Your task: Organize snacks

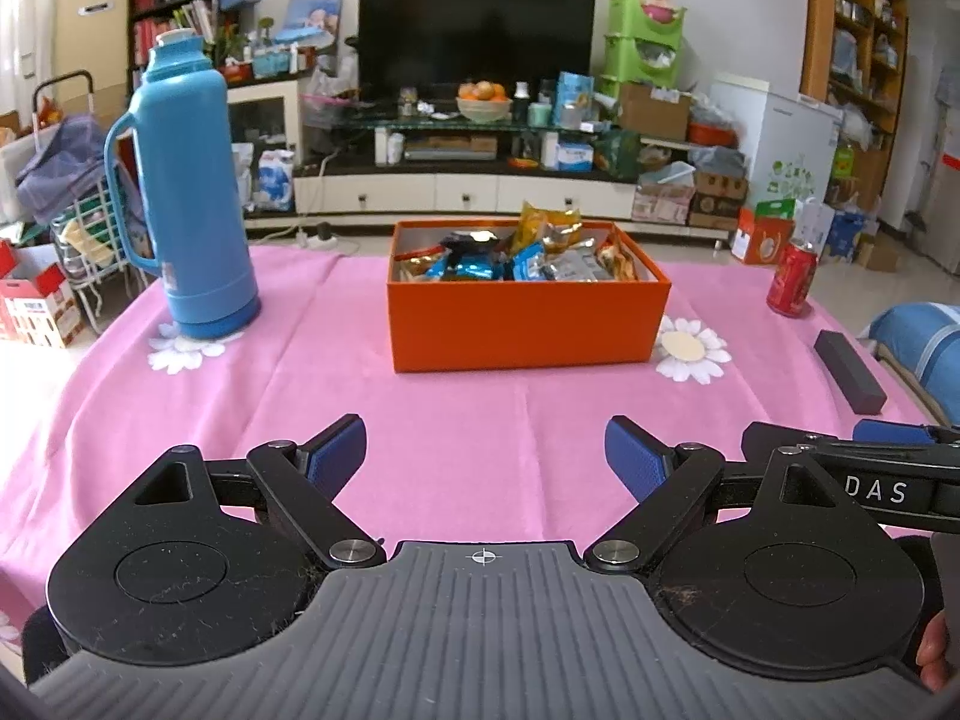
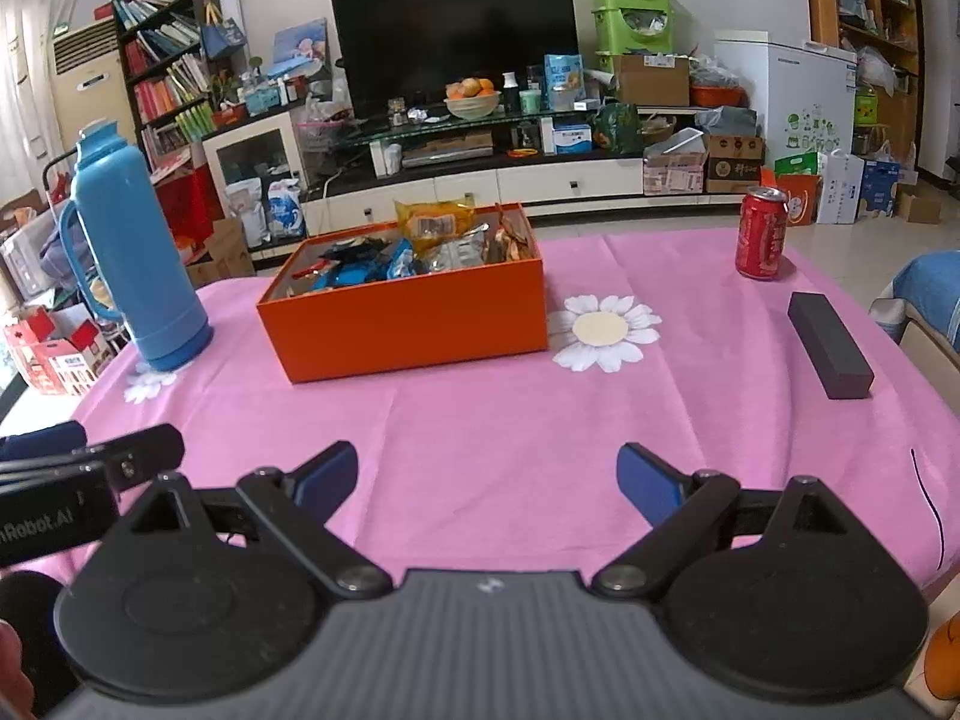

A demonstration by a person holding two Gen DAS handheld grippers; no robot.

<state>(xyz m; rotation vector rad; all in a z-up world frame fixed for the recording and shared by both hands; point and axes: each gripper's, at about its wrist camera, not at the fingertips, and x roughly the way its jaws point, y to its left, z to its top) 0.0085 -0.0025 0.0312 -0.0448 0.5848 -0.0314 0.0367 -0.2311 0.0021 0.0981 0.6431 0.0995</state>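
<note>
An orange box stands in the middle of the pink-clothed table, filled with several snack packets in blue, silver and yellow wrappers. It also shows in the right wrist view with the snack packets heaped inside. My left gripper is open and empty, low over the cloth in front of the box. My right gripper is open and empty, beside the left one near the table's front edge.
A tall blue thermos stands at the left on a daisy coaster. A red soda can stands at the back right. A dark grey long box lies at the right edge. A daisy coaster lies right of the orange box.
</note>
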